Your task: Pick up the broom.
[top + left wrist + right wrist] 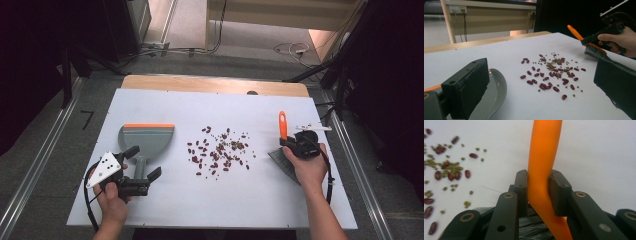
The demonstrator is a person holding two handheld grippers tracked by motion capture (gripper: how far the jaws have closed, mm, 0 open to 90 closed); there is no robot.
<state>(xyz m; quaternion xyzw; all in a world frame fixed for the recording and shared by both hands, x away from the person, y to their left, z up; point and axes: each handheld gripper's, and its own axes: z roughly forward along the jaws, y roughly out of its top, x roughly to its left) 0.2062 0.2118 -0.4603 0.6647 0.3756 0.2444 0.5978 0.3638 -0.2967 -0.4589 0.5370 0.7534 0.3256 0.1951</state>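
A grey dustpan (147, 137) with an orange front edge lies at the left of the white board, its handle pointing toward me. My left gripper (145, 160) stands open, one jaw on each side of that handle, wide apart in the left gripper view (539, 85) with the pan's rim (496, 87) by the left jaw. Red beans and small green ones (220, 150) (551, 72) (446, 170) lie scattered mid-board. My right gripper (295, 142) (540, 180) is shut on the brush's orange handle (283, 125) (544, 150), with the dark bristles (280, 160) resting on the board right of the beans.
The white board (150, 200) covers most of a wooden table whose far edge (215, 82) shows behind it. Metal rails run along the floor on both sides. Cables lie on the floor beyond the table.
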